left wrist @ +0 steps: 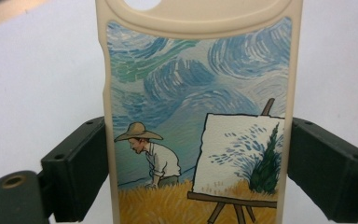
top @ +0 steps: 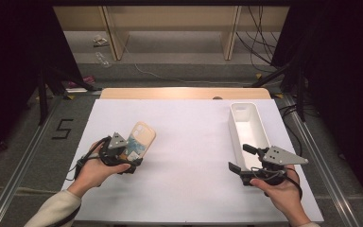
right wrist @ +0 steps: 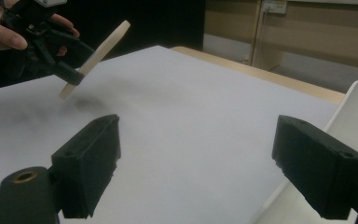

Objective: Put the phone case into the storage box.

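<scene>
phone case [left wrist: 198, 116] clamped by its two long edges in the left gripper [top: 123, 158], held off the white table [top: 189, 156] at near left. looks light, thin, flexible and smooth-sided; likely to bow or slip, so keep the grip low on the rims. right gripper [top: 251, 160] jaws apart, empty, by the white tray [top: 248, 125].

A cream, ribbed-cuffed sleeve [top: 52, 209] was worn on the arm at the lower left of the high view. Each hand-held gripper, the left [top: 128, 160] and the right [top: 240, 157], was built of black parts and topped by a grey three-cornered plate [top: 116, 141] dotted with small holes. Black cable [top: 81, 161] was looped beside the left one. In the gripper views, blocky matt-black jaws with small screw holes were seen, and a brass-ringed hole [right wrist: 25, 176] was set in a rounded black part at lower left.
</scene>
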Motion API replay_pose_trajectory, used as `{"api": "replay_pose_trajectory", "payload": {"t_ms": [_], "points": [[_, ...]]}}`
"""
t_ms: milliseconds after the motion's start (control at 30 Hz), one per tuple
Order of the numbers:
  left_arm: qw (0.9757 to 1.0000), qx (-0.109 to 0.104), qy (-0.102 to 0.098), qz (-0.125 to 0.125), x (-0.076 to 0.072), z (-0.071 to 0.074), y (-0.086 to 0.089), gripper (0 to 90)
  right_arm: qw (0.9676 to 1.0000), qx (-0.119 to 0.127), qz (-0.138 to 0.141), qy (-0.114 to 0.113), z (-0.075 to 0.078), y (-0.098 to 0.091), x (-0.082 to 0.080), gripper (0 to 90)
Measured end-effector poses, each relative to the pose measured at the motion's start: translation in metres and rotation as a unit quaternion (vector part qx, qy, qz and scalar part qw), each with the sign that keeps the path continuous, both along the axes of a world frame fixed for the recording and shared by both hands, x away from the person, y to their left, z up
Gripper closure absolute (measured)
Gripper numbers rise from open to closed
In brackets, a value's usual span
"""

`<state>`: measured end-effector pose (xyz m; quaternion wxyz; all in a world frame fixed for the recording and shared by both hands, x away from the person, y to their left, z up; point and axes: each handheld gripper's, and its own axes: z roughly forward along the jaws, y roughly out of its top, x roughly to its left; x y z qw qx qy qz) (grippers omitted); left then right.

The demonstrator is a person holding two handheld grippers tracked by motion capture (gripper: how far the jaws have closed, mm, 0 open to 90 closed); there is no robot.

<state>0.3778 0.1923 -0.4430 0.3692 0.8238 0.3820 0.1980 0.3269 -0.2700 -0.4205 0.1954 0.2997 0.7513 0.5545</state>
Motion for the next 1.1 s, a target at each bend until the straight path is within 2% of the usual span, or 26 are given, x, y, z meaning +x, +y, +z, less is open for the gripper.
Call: {"api": "replay_pose_trajectory", "payload": {"t_ms": [67, 233, 433, 833, 1100], "points": [[0.9997, -0.015, -0.017, 0.000, 0.000, 0.000, -0.001, 11.1, 1.0000, 0.001, -0.001, -0.003, 0.000, 0.001, 0.000, 16.1], [0.9982, -0.031, -0.052, 0.001, -0.001, 0.002, -0.001, 11.1, 1.0000, 0.007, -0.003, -0.006, 0.002, 0.003, 0.001, 16.1], [0.9963, -0.045, -0.073, 0.006, -0.001, 0.003, 0.000, 11.1, 0.9998, 0.013, -0.006, -0.013, 0.005, 0.007, 0.003, 16.0], [0.9930, -0.074, -0.092, 0.012, -0.002, 0.006, -0.002, 11.1, 0.9984, 0.039, -0.023, -0.033, 0.014, 0.014, 0.007, 15.8], [0.9920, -0.084, -0.094, 0.013, -0.002, 0.007, -0.005, 11.1, 0.9981, 0.042, -0.024, -0.037, 0.017, 0.022, 0.012, 15.8]]}}
